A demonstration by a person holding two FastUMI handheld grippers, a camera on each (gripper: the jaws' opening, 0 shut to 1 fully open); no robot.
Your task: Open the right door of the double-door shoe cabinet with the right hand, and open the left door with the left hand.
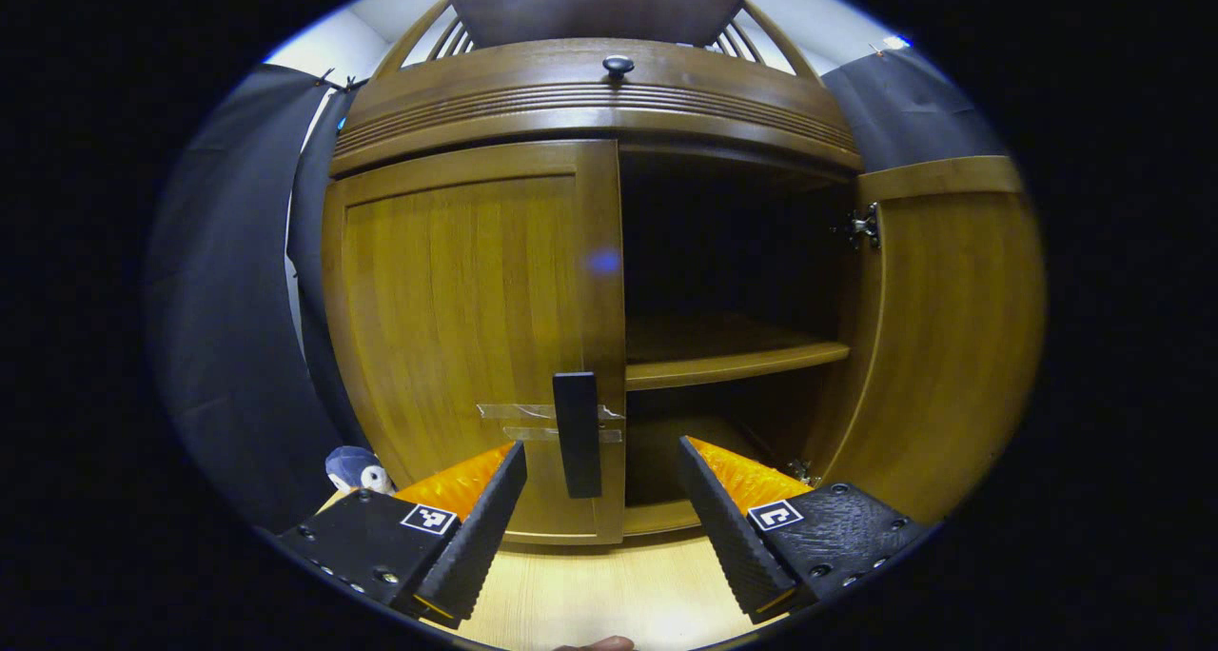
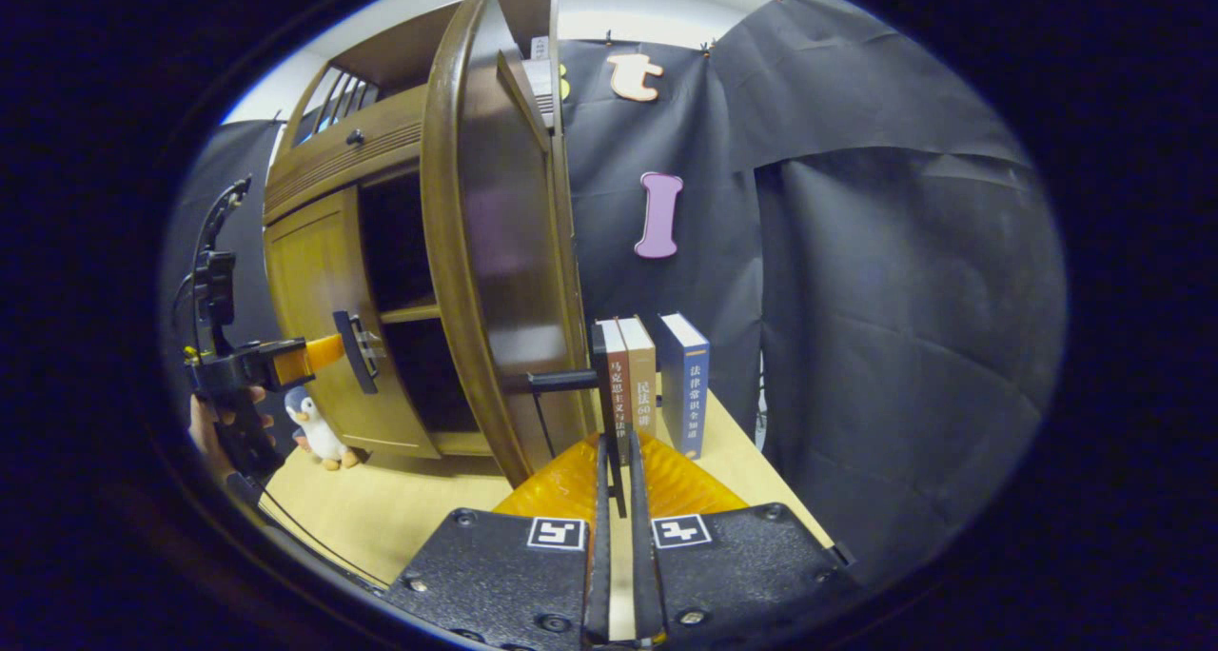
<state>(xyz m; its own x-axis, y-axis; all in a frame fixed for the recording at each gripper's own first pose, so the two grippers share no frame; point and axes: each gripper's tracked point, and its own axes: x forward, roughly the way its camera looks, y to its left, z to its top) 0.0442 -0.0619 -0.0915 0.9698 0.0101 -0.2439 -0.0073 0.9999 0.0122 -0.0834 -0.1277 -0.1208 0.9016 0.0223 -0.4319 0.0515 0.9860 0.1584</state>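
**While the right door is open, the left door waits on you**

Left gripper view: since the right door (image 1: 952,337) stands swung wide, w/ its hinge (image 1: 864,226) and inner face showing and the shelf (image 1: 733,361) bared, half the job looks done. The left door (image 1: 466,337) is flat in its frame, not yet pulled. Your left gripper (image 1: 601,499) is spread wide, fingers either side of the black handle (image 1: 577,434) on that door's inner edge, not touching it as far as I can judge. Handle sits between the finger tips but farther off, so you've prob. got to push in before closing. Some clear tape (image 1: 547,421) crosses behind the handle. A small plush toy (image 1: 357,468) sits at the cabinet's lower left corner, half cut off by your finger. Cabinet interior above the shelf is too dark to read. The drawer knob (image 1: 618,64) up top is no part of this.

Right gripper view: your right gripper (image 2: 617,484) is pressed nearly together, a thin slit left btw. the fingers. The right door's handle (image 2: 563,381) pokes out edge-on just ahead of the tips; I can't tell if the fingers pinch it or sit just short of it. Door edge (image 2: 457,251) faces the camera, so its angle is hard to gauge. Books (image 2: 652,380) stand on the table (image 2: 409,508) behind it. Farther off at left, the other gripper (image 2: 328,350) nears the left door's handle, a hand (image 2: 214,423) holding it; contact too small to make out.
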